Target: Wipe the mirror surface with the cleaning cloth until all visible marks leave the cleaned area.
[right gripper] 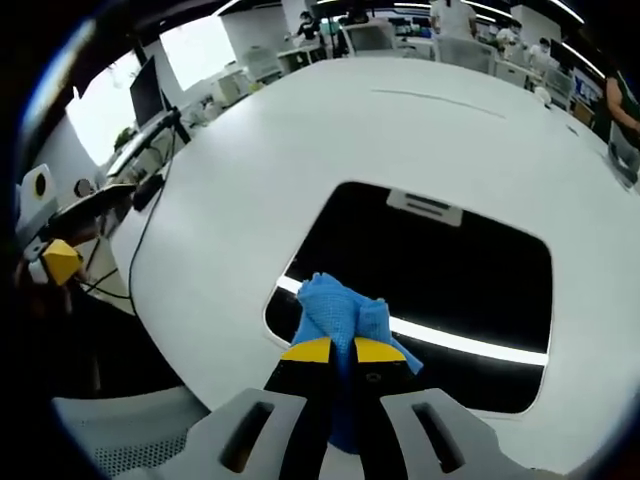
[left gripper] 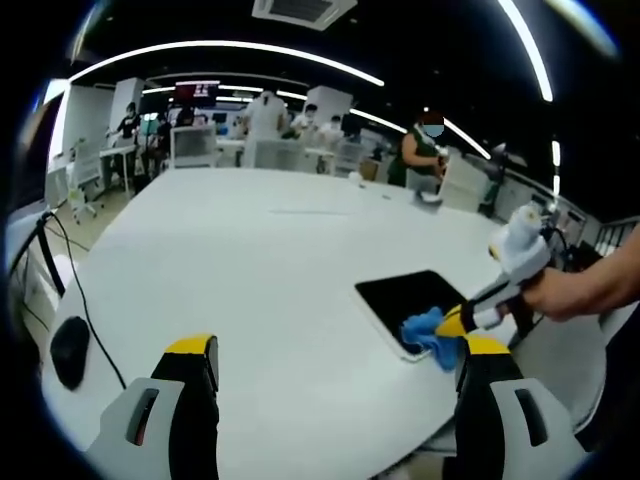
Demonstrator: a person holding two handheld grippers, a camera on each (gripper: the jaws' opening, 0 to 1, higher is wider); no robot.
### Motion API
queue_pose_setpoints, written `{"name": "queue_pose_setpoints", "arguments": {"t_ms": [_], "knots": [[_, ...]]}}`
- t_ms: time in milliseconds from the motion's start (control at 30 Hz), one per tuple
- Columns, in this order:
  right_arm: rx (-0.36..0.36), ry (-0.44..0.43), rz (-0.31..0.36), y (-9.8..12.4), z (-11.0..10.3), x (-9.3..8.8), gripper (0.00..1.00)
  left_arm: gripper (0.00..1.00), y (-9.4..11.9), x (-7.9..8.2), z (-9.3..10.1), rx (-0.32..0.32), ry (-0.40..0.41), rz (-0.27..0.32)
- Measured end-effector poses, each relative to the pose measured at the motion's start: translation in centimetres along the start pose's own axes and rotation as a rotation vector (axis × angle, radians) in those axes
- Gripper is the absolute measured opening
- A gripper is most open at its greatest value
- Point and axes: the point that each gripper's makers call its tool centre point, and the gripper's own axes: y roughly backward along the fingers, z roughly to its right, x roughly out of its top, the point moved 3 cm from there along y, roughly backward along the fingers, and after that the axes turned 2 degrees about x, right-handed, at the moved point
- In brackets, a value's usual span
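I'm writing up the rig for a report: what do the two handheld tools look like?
Both have light grey moulded bodies with dark slots, black jaws and yellow tips. The left tool shows two separate jaw arms rising from below. The right tool looks the same; seen from the left gripper view, it has a whitish block on its handle, gripped by a bare hand.

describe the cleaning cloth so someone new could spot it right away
On the big white table lies a dark rectangular mirror. At its near edge sits the cloth, pinched in the right hand-held gripper. It is crumpled and bright blue, the only coloured thing on the table.
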Motion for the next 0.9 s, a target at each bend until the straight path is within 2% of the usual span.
{"name": "queue_pose_setpoints", "arguments": {"t_ms": [400,500,900], "knots": [[0.04,0.034,0.002,-0.9,-2.0,0.8,0.01,0.99,0.1,0.1,0.5,-0.014,-0.018,0.001],[0.045,0.071,-0.001,-1.1,-2.5,1.1,0.0,0.99,0.1,0.1,0.5,-0.009,-0.02,-0.001],[0.06,0.034,0.007,-1.1,-2.4,0.9,0.01,0.99,-0.1,0.5,0.2,0.011,-0.02,-0.008]]}}
